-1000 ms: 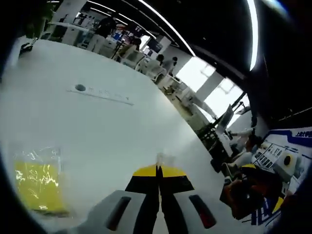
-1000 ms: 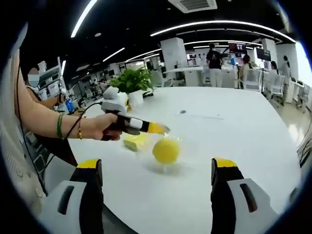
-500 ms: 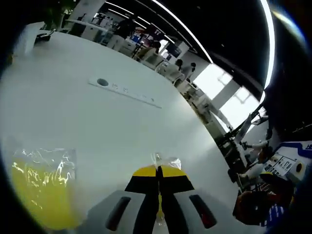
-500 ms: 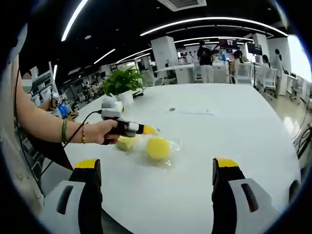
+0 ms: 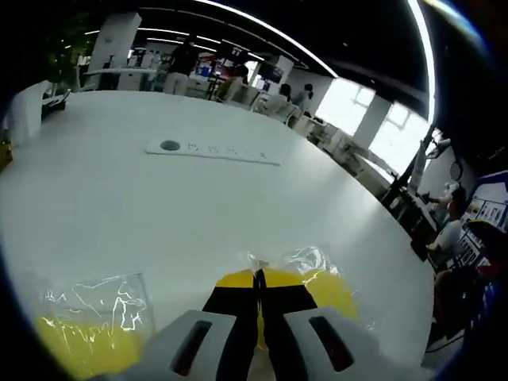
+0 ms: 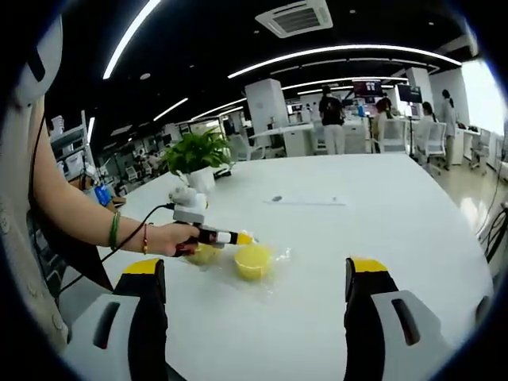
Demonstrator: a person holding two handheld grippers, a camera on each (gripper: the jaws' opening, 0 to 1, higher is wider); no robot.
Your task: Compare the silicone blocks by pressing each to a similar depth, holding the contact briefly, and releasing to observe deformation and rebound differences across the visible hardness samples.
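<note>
**Left gripper view — item record: press on bagged silicone sample, contact stage**

Left gripper view, nearest: left gripper (image 5: 258, 279), jaws drawn together to a thin seam, yellow tips forward; clear wrapping bunched at the tips, whether pinched between them or merely pushed cannot be told; round yellow block (image 5: 325, 290) in its clear bag, directly at and just right of the tips, touching; second yellow block (image 5: 87, 345), also bagged, low to that gripper's left, apart from the tips; white table (image 5: 159, 206) running ahead; grey cable port (image 5: 170, 145) set in it, well beyond; office chairs and people at the far edge.

Right gripper view, nearest: right gripper (image 6: 255, 286), jaws spread wide, nothing between them, held well back from the samples; ahead, the left gripper (image 6: 238, 237) in a person's hand (image 6: 165, 238), tip against the round yellow block (image 6: 254, 259); second yellow block (image 6: 202, 255) partly hidden behind that gripper; potted plant (image 6: 198, 155) further on.

Step judged: round sample under contact, press or hold phase; depth of dent not readable.

Next move calls for: straight lift-off to watch rebound; then a matching press on the second block, similar depth; loose bag may slide, so steady approach advised.
</note>
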